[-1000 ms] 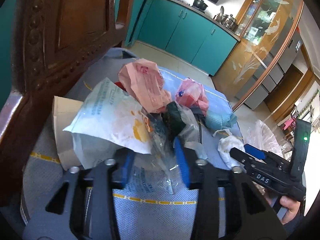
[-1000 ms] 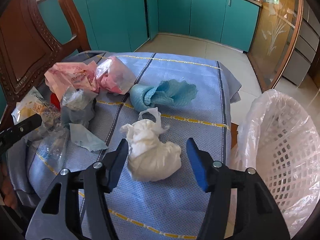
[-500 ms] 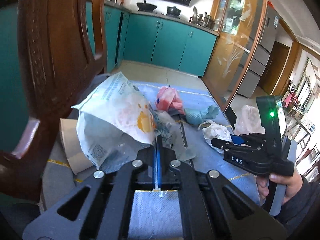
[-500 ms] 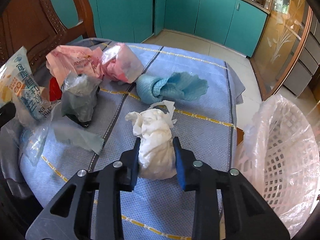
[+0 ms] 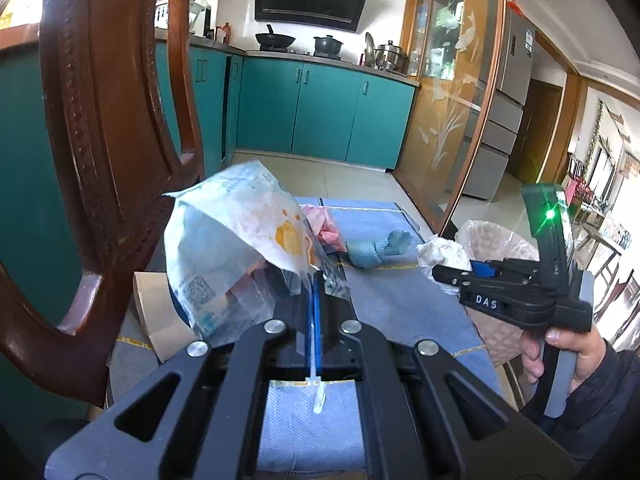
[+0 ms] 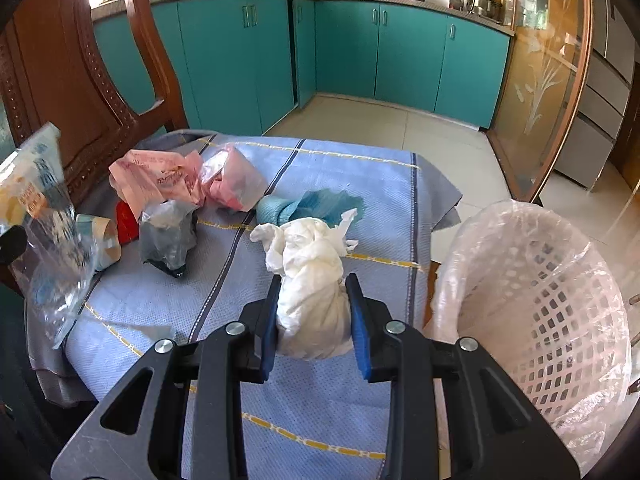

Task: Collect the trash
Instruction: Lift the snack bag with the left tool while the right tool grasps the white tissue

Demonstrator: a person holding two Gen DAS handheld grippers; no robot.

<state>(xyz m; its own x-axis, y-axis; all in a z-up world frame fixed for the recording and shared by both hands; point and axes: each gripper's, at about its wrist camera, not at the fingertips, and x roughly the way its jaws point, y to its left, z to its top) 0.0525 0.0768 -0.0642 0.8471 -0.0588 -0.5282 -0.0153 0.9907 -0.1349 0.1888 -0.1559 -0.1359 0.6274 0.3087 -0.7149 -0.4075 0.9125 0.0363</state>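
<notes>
My left gripper is shut on the clear edge of a printed plastic bag, which hangs lifted off the blue tablecloth. The same plastic bag shows at the left of the right wrist view. My right gripper is shut on a crumpled white tissue wad, raised a little above the tablecloth. From the left wrist view, the right gripper holds the white wad beside the basket. A white mesh bin with a plastic liner stands off the table's right edge.
On the cloth lie pink wrappers, a pink-filled clear bag, a dark crumpled bag, a teal cloth and a paper cup. A carved wooden chair stands close on the left. A hand holds the right gripper.
Both grippers have closed: the left on the plastic bag's edge, the right on the white tissue wad. Both have since risen, lifting bag and wad off the cloth.
</notes>
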